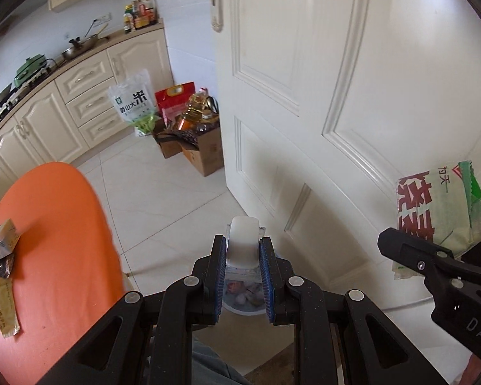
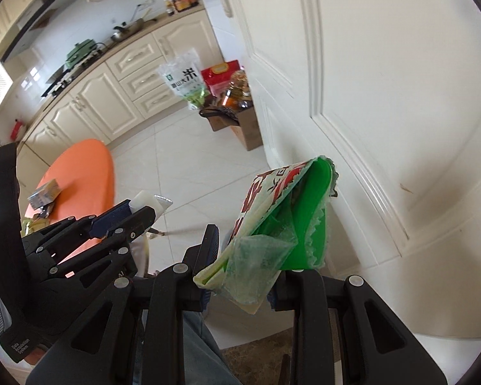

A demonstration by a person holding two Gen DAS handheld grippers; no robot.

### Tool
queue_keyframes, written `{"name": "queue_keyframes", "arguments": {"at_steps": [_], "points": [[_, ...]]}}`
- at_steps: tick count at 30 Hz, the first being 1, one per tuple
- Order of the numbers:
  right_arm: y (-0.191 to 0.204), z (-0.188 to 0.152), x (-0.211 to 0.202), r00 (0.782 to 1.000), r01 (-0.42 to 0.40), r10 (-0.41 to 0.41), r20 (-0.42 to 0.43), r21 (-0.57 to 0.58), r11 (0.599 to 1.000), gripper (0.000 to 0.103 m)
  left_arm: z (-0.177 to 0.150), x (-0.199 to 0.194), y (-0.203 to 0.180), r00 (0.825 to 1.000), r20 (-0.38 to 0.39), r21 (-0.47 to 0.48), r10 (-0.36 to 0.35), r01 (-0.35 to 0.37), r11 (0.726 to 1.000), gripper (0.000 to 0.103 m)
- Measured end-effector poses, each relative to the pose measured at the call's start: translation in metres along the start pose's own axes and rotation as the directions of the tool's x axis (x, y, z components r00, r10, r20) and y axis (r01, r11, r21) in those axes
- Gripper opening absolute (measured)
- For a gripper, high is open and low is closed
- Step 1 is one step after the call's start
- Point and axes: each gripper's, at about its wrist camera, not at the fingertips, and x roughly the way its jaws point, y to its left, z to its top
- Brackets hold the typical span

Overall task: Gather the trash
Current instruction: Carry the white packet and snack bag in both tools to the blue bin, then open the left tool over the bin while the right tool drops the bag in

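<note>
On the far left of the left wrist view, the orange table (image 1: 57, 240) carries leftover trash: a small carton (image 1: 1, 240), a dark scrap (image 1: 4, 266) and a yellow-green sachet (image 1: 1, 308) at its edge. The right wrist view shows the same table (image 2: 80, 166) farther off, with only the carton (image 2: 45, 192) clear; it alone shows the red object (image 2: 16, 130) on the counter at far left.

Further right, against the cream cabinets (image 1: 80, 102), stand a rice bag (image 1: 133, 102) and a red bag (image 1: 173, 99). The cardboard boxes (image 1: 202, 157) beside the white door (image 1: 320, 96) hold oil bottles (image 1: 189, 115).

In the middle, the left gripper (image 1: 243, 253) pinches a small white plastic piece (image 1: 243, 240) between its blue pads (image 1: 220, 266), above the tiled floor. Only this view shows, straight below the fingers, a white bin (image 1: 243, 298) with pale crumpled scraps in it. From the side, the right wrist view shows the same gripper (image 2: 134, 213) with the white piece (image 2: 146, 202) sticking out past its tips.

To the right, the right gripper (image 2: 240, 256) is clamped on a green and white printed wrapper (image 2: 272, 224), held close to the door (image 2: 384, 96). Its own view looks into the wrapper's open green mouth, where crinkled clear film sits. The left wrist view shows only the wrapper's (image 1: 439, 211) printed face with red characters.
</note>
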Motion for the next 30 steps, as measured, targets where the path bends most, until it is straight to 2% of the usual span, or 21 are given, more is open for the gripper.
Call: {"name": "queue_keyframes", "arguments": {"at_steps": [8,11,12,14,19,25,27,28,29,30], "points": [[-0.029,0.002,0.032,0.998,0.012,-0.009,-0.06,0.051,0.999,0.025,0.028,0.052,-0.018,0.998,-0.057,0.03,-0.011,0.012,0.999,0.019],[-0.032,0.004,0.043,0.997,0.015,-0.011,-0.077,0.055,0.998,0.025,0.042,0.074,-0.019,0.995,-0.101,0.032,-0.011,0.014,0.999,0.028],[-0.031,0.005,0.046,0.997,0.015,-0.011,-0.08,0.054,0.998,0.025,0.048,0.082,-0.018,0.993,-0.114,0.029,-0.008,0.011,1.0,0.036],[-0.032,0.007,0.054,0.996,0.015,-0.01,-0.09,0.055,0.998,0.026,0.053,0.088,-0.016,0.992,-0.126,0.014,0.001,0.001,1.0,0.041],[-0.026,0.01,0.074,0.993,-0.001,0.007,-0.122,0.051,0.999,0.026,0.062,0.1,-0.011,0.989,-0.146,-0.001,0.032,-0.032,0.999,0.042],[-0.009,0.019,0.092,0.988,-0.059,0.063,-0.141,0.034,0.998,0.027,0.057,0.101,-0.002,0.989,-0.133,-0.024,0.069,-0.073,0.997,0.047],[-0.003,0.02,0.095,0.987,-0.065,0.068,-0.149,0.026,0.998,0.029,0.055,0.1,0.0,0.989,-0.128,-0.034,0.077,-0.082,0.996,0.047],[0.001,0.02,0.095,0.986,-0.066,0.069,-0.151,0.022,0.998,0.034,0.054,0.099,0.001,0.989,-0.125,-0.039,0.079,-0.085,0.996,0.047],[0.003,0.021,0.096,0.986,-0.061,0.063,-0.156,0.016,0.998,0.044,0.054,0.099,0.003,0.989,-0.122,-0.046,0.084,-0.09,0.995,0.047],[0.006,0.02,0.096,0.987,-0.054,0.054,-0.154,0.006,0.999,0.05,0.054,0.099,0.004,0.989,-0.12,-0.052,0.087,-0.094,0.994,0.048]]}}
